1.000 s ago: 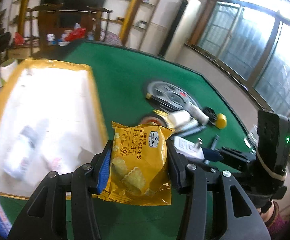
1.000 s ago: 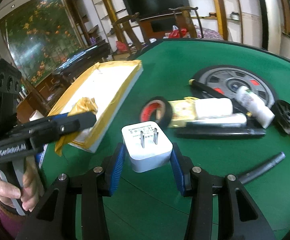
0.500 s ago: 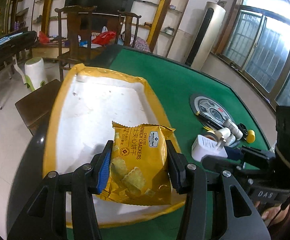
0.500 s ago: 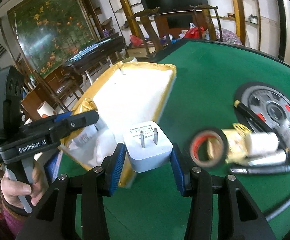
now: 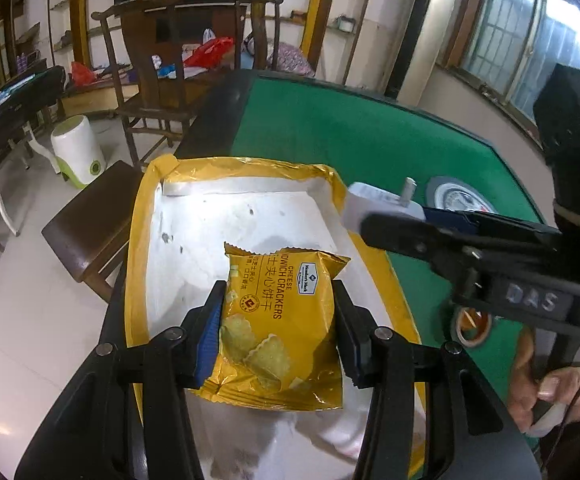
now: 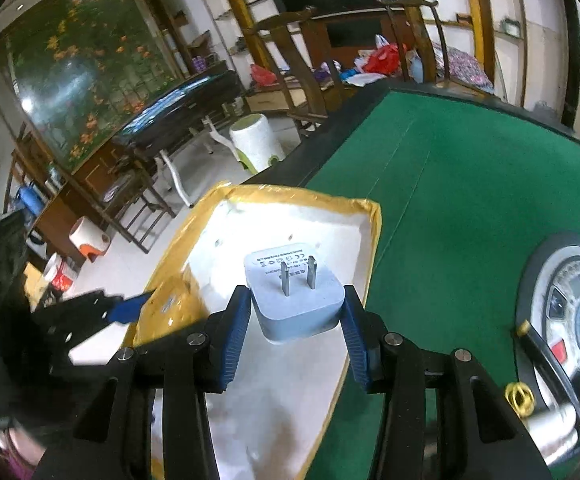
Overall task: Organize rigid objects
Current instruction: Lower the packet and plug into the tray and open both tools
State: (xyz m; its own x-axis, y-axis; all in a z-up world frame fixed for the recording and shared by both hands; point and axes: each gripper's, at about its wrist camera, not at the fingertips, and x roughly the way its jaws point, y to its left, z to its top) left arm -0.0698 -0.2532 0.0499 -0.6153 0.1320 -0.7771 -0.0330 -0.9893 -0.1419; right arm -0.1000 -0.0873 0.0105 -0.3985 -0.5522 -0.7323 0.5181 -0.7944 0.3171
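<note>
My left gripper point(image 5: 276, 336) is shut on a yellow cheese cracker packet point(image 5: 280, 328) and holds it above the white tray with a yellow rim point(image 5: 138, 240). My right gripper point(image 6: 295, 328) is shut on a white plug adapter point(image 6: 295, 300), prongs up, and holds it over the same tray point(image 6: 373, 232) near its right rim. The adapter point(image 5: 381, 206) and the right gripper also show at the right of the left wrist view. The packet point(image 6: 170, 308) shows at the left of the right wrist view.
The tray lies at the left edge of the green table point(image 6: 449, 184). A round grey scale point(image 6: 569, 304), a black pen and a gold ring lie to the right. A tape roll point(image 5: 471, 326) lies near the tray. Chairs and a stool stand beyond the table edge.
Both grippers have swung left from the pile of objects to above the tray, each still holding its item. The tray now fills the middle of both views.
</note>
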